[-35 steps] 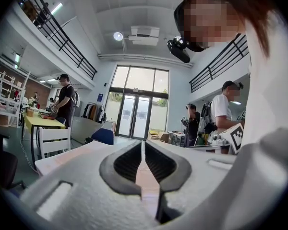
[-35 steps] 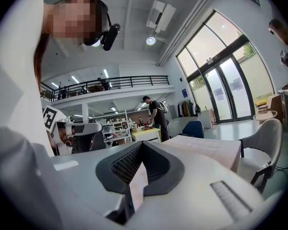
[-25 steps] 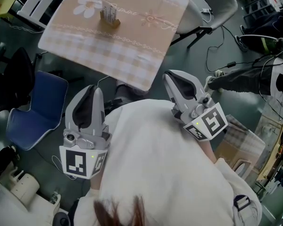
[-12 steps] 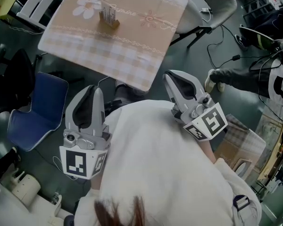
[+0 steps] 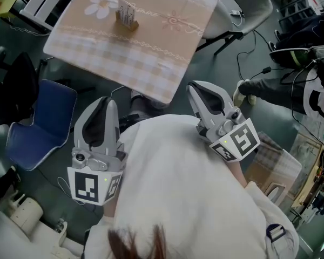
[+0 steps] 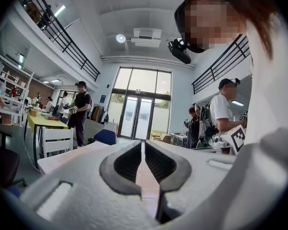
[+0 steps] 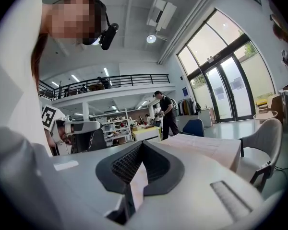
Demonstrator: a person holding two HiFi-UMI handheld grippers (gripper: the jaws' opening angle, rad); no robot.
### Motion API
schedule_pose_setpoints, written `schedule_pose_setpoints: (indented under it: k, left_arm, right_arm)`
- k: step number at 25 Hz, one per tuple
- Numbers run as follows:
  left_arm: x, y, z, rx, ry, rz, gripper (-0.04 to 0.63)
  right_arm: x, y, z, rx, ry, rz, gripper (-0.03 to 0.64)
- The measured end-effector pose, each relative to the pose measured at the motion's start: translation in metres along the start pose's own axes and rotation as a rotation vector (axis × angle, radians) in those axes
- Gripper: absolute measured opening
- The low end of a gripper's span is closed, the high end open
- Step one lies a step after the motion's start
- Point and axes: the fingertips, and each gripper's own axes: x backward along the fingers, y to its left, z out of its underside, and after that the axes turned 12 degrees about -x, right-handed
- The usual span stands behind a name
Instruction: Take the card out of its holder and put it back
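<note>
Standing back from the table, the person held both grippers close against a white sleeved torso [image 5: 189, 198], so neither one was in reach of the task's things.

Left grey two-jaw gripper [image 5: 109, 103]: jaws together at the tips, nothing between them. Right grey two-jaw gripper [image 5: 194, 87]: jaws together too, empty. Both pointed roughly level toward the table, looking like a parked carry pose rather than a reach.

The small white card [image 5: 127, 8] stood upright in its little tan wooden holder [image 5: 127, 25], on the beige checked tablecloth with a daisy print [image 5: 151, 47], toward the far side and just beside the daisy. It was well apart from both grippers. A card seated like that fits either a card due to come out or one already slid back in; the views don't settle which.

Room: bare cloth lay all round the holder, nothing crowding it. The table's near corner pointed between the grippers and the card. A blue padded chair [image 5: 40, 125] sat by the near left edge, a grey shell chair [image 5: 245, 7] at the far right, and black cables [image 5: 248, 63] ran across the floor to the right.
</note>
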Motion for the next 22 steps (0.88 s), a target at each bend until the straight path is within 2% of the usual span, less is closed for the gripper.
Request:
schedule_pose_setpoints:
  k: [22]
  left_arm:
    - [-0.0076,-0.0090,-0.0052,-0.017,-0.006,0.013,0.021]
  right_arm:
    - [0.0049,-0.0079,-0.0012,-0.011,-0.001,-0.007,0.000]
